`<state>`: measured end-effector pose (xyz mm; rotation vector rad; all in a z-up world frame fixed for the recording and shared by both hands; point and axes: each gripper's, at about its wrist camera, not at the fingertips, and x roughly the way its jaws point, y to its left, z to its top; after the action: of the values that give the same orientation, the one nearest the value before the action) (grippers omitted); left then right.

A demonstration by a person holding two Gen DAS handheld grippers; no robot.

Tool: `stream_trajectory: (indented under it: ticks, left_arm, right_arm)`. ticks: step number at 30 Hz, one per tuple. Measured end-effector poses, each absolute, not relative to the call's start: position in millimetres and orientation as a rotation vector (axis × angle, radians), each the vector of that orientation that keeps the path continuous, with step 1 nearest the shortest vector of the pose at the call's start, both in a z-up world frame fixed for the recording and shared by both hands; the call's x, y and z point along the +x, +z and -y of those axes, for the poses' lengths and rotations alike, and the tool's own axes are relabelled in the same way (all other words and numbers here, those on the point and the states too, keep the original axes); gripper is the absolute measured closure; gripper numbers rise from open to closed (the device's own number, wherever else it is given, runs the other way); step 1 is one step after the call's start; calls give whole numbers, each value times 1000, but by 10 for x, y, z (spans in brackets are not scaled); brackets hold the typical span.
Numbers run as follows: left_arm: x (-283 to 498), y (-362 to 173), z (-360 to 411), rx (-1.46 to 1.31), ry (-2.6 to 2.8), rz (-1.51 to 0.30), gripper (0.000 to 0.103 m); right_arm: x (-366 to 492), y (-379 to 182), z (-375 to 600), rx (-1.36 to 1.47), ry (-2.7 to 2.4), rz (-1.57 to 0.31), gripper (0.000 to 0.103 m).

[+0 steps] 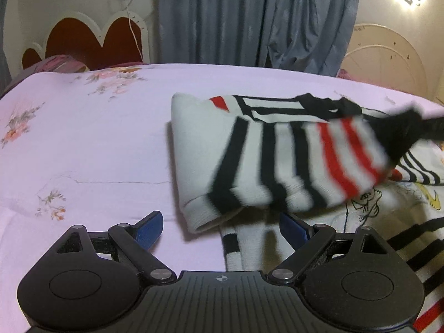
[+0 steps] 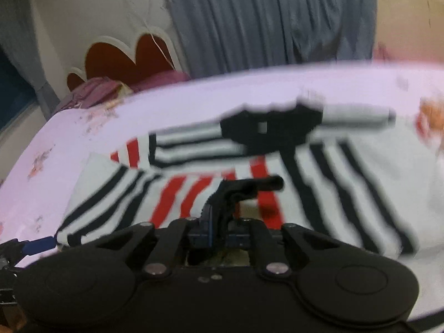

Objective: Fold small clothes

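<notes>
A small white sweater (image 1: 199, 144) with black and red stripes lies on the pink floral bedsheet (image 1: 83, 138). One striped sleeve (image 1: 305, 163) hangs blurred above the body of the garment, with a black cuff (image 1: 408, 130) at its right end. My left gripper (image 1: 222, 230) is open, its blue pads (image 1: 149, 230) either side of the sweater's white hem without pressing it. In the right wrist view my right gripper (image 2: 219, 227) is shut on the black cuff (image 2: 249, 186) of the red-striped sleeve (image 2: 177, 197), low over the sweater (image 2: 374, 172).
A red and white scalloped headboard (image 1: 83, 38) and purple bedding (image 1: 61, 63) are at the far left. Grey curtains (image 1: 249, 19) hang behind the bed. A printed cloth (image 1: 388, 205) lies under the sweater at the right. My left gripper's blue finger (image 2: 38, 242) shows at the lower left.
</notes>
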<state>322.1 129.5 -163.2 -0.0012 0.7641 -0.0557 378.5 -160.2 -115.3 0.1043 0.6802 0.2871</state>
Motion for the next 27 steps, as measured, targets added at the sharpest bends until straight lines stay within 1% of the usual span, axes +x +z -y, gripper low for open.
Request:
stream_trajectory:
  ticks: [3,6,7,9,11,14,17,19,22,25,27]
  left_arm:
    - [3258,-1657,-1216,13,-45,-747,13]
    - [3329,-1677,-1149,24,-26,-722,14]
    - [3345,-1677,-1142,29,-16,-710,15]
    - [3383,-1681,-1141,24,-4,-706,43]
    - [3424,-1700,-1173,-7,2,-714,49]
    - [3460,-1759,-1248,-74,4,-738,51]
    - [3462,-1766,-1235,-74,-8,-761,51]
    - [3443,-1741,-1238,-78,-25,-785,51]
    - [3400,-1637,-1335,-155,-66,-820,50]
    - [3356,-1520,-1375,-194,-81,-817,50]
    - [3393,-1479,-1349,-205,-87,-805,50]
  right_arm:
    - [3815,-946,1785,88,257,-614,96]
    - [3871,-884,2025,77,216,-601,96]
    - [3879,-898,2108,75,201,-604,96]
    - [3886,-968,2260,86,178,-626,96]
    - [3885,-1067,2384,107,160,-654,96]
    - [3896,-1283,2502,95,96,-695,96]
    - [3980,-1562,2597,103,56,-791,96]
    - [3942,-1590,2601,92,64,-785,95]
    - [3903,-1501,2701,161,91,-769,81]
    - [3905,-1445,2836,193,73,-763,77]
    - [3945,-1467,2877,198,75,-782,77]
